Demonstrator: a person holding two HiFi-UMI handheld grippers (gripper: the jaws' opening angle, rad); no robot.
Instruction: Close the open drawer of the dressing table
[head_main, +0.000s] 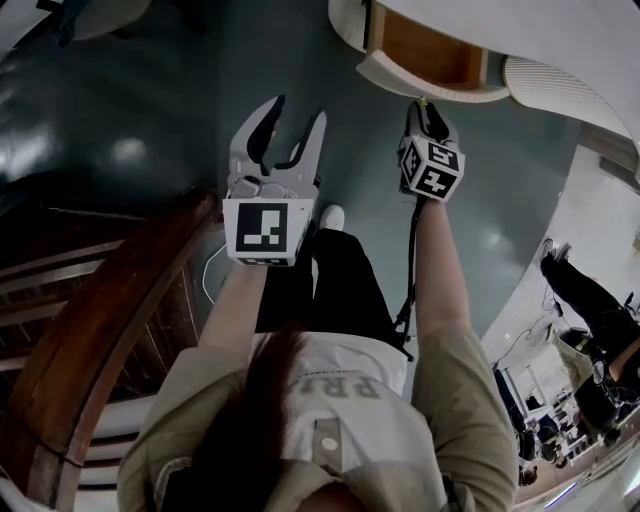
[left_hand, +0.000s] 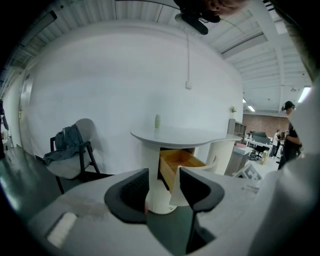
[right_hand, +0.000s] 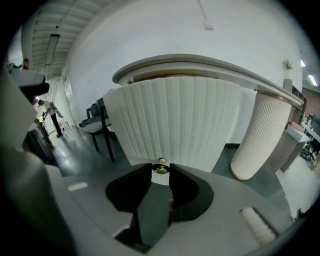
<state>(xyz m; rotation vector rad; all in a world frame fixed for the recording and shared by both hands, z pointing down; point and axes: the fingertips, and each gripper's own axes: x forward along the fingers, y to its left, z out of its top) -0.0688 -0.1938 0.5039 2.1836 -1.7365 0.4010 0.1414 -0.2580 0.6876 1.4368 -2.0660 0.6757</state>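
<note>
Right tongs are nipped shut on the brass knob of the ribbed white drawer front. The drawer stands pulled out from under the dressing table top, its wooden inside showing. Left tongs hang beside, over the dark floor, jaws wide apart and empty. Off by the wall stands a chair.

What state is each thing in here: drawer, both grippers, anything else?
drawer: open, pulled out of the dressing table.
left gripper: jaws apart, empty.
right gripper: jaws closed on the drawer's brass knob.
bottle: upright on the tabletop.
</note>
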